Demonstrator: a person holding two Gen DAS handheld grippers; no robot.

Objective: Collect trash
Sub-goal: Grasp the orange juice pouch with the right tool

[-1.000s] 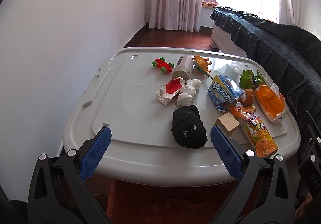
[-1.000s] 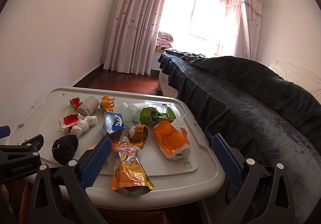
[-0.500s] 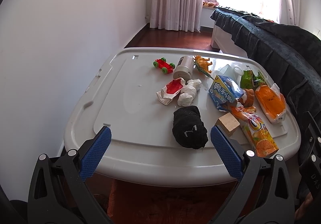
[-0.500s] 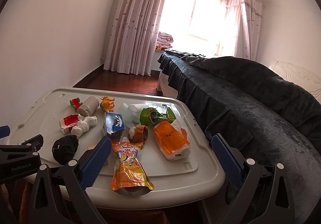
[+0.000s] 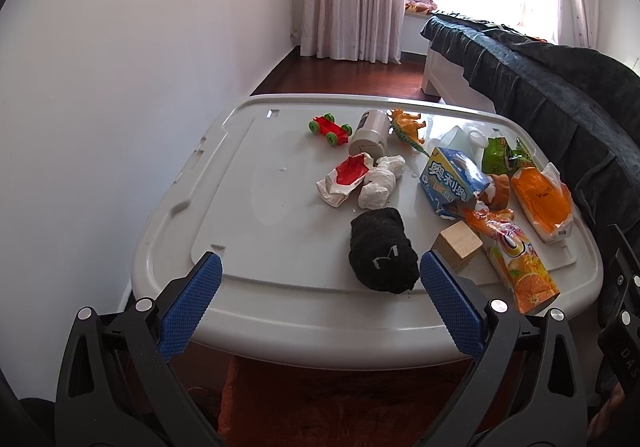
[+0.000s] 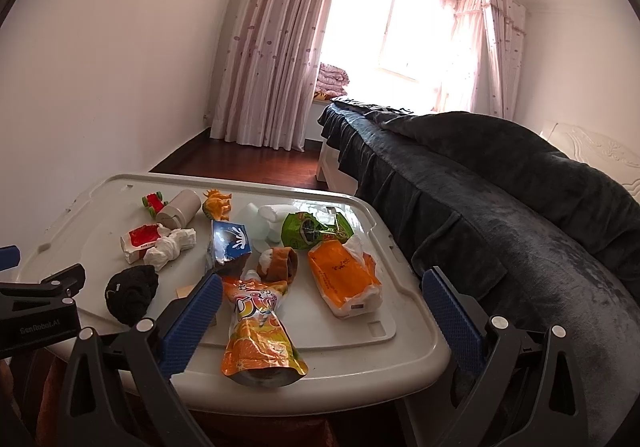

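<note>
Almost nothing has moved: both hand-held grippers, left (image 5: 320, 307) and right (image 6: 322, 321), hover spread and empty at the desk's (image 5: 256, 311) near edge. The orange juice pouch (image 6: 260, 331) lies between the right one's fingers, long axis pointing away; crumpled tissue (image 5: 380, 183) sits mid-desk.

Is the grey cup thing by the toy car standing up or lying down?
Lying down. The grey cup rests on its side on the lid, one round end facing the camera, beside the toy car.
</note>
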